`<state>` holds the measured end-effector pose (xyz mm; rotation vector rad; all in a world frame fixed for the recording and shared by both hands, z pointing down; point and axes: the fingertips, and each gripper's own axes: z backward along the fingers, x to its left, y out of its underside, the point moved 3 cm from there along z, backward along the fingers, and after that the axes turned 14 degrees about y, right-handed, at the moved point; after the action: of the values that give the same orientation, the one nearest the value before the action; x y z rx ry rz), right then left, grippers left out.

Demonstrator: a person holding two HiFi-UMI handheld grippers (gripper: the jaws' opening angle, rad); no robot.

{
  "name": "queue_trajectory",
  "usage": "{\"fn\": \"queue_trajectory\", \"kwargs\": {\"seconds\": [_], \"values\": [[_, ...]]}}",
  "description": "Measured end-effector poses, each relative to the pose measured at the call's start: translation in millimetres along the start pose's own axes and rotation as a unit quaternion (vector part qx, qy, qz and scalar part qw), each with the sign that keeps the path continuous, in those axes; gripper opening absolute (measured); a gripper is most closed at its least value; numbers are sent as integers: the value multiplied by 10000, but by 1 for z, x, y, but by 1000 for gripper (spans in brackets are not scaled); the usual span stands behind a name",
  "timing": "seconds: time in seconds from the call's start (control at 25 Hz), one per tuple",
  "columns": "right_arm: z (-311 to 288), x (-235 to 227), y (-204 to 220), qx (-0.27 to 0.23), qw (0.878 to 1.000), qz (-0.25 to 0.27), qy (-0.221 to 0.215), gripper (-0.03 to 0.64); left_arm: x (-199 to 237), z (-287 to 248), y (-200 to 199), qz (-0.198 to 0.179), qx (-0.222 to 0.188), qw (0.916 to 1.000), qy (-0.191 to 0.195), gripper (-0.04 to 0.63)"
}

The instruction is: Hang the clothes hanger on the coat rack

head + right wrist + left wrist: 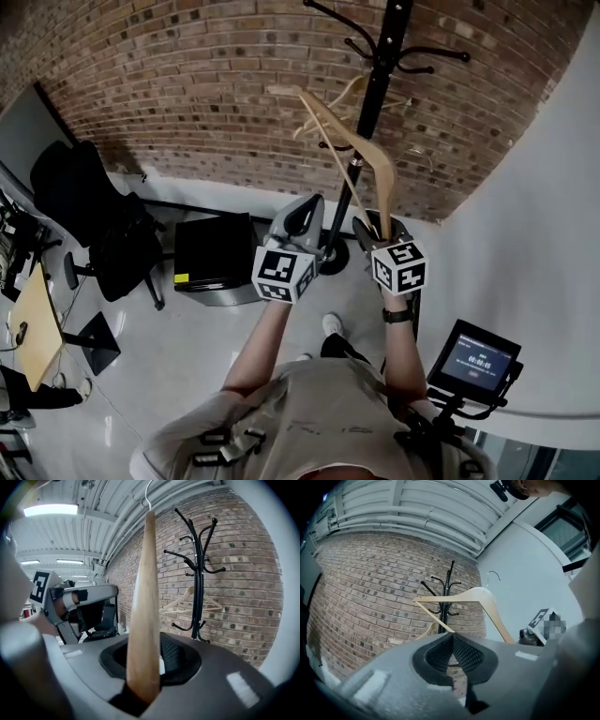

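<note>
A pale wooden clothes hanger (pixel 361 150) with a metal hook stands upright in my right gripper (pixel 370 225), which is shut on the end of one of its arms. In the right gripper view the hanger (pixel 143 620) rises from between the jaws of my right gripper (pixel 149 660). The black coat rack (pixel 386 47) stands against the brick wall just beyond and apart from the hanger; it is also the coat rack (pixel 198 573) to the right. My left gripper (pixel 305 211) is alongside, shut and empty. From it I see the hanger (pixel 487 603) and coat rack (pixel 448 590).
A second pale hanger (pixel 180 601) hangs on the rack. A black office chair (pixel 94 216) and a dark box (pixel 214 251) stand at the left by the wall. A white wall (pixel 534 206) closes the right side, with a small screen (pixel 478 358) below it.
</note>
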<state>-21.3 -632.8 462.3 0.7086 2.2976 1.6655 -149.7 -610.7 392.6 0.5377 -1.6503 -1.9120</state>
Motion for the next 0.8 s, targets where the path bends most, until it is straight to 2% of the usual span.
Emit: {"fn": "queue_trajectory", "kwargs": {"seconds": [0.2, 0.32, 0.44, 0.64, 0.8], "values": [[-24, -38, -33, 165, 9984, 156, -524, 120, 8, -25, -15, -108, -76, 9999, 77, 2], [-41, -55, -49, 451, 9945, 612, -725, 120, 14, -38, -16, 11, -112, 9999, 85, 2], [-58, -64, -62, 680, 9870, 931, -1118, 120, 21, -49, -14, 135, -102, 9998, 74, 2], [-105, -78, -71, 1057, 9731, 1048, -1756, 120, 38, -67, -4, 120, -27, 9999, -76, 2], [-127, -88, -60, 1389, 9649, 954, -2015, 120, 45, -69, 2, 157, 37, 9997, -164, 2]]}}
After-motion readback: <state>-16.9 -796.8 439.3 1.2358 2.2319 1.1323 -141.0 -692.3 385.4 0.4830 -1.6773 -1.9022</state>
